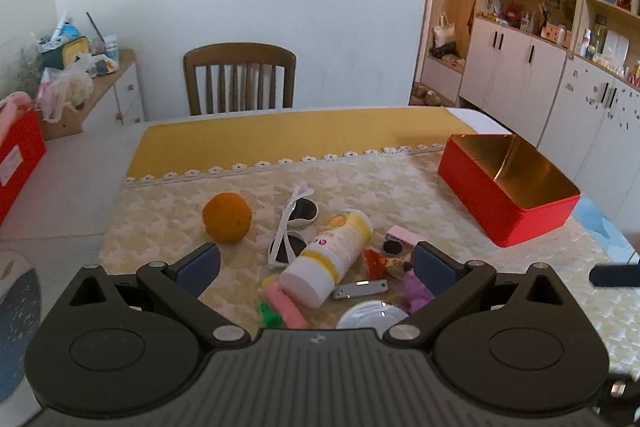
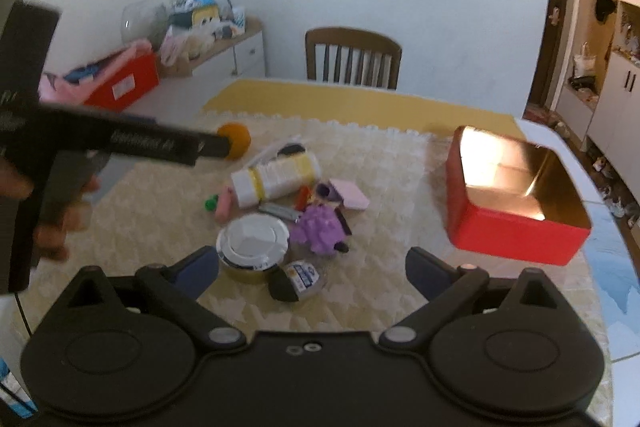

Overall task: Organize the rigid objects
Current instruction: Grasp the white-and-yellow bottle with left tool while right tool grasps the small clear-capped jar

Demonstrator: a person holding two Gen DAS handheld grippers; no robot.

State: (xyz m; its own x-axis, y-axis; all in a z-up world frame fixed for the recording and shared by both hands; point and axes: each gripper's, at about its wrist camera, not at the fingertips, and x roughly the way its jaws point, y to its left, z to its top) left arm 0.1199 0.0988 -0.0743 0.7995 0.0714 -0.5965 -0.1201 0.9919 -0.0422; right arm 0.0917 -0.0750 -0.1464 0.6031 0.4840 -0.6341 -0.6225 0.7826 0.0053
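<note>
A pile of small objects lies on the table: a white and yellow bottle (image 1: 334, 253) on its side, white sunglasses (image 1: 292, 227), an orange ball (image 1: 227, 217), a nail clipper (image 1: 360, 289), a round tin (image 2: 253, 243), a purple plush toy (image 2: 322, 225) and a pink pad (image 2: 350, 197). An open, empty red tin box (image 1: 508, 187) stands to the right; it also shows in the right wrist view (image 2: 516, 203). My left gripper (image 1: 316, 267) is open above the pile, holding nothing. My right gripper (image 2: 312, 273) is open and empty over the round tin and a small packet (image 2: 302, 277).
A wooden chair (image 1: 240, 83) stands behind the table. A low cabinet with clutter (image 1: 76, 67) and a red box (image 1: 16, 155) are at the left. Cupboards and shelves (image 1: 540, 47) line the right wall. The left gripper's body (image 2: 120, 143) crosses the right wrist view.
</note>
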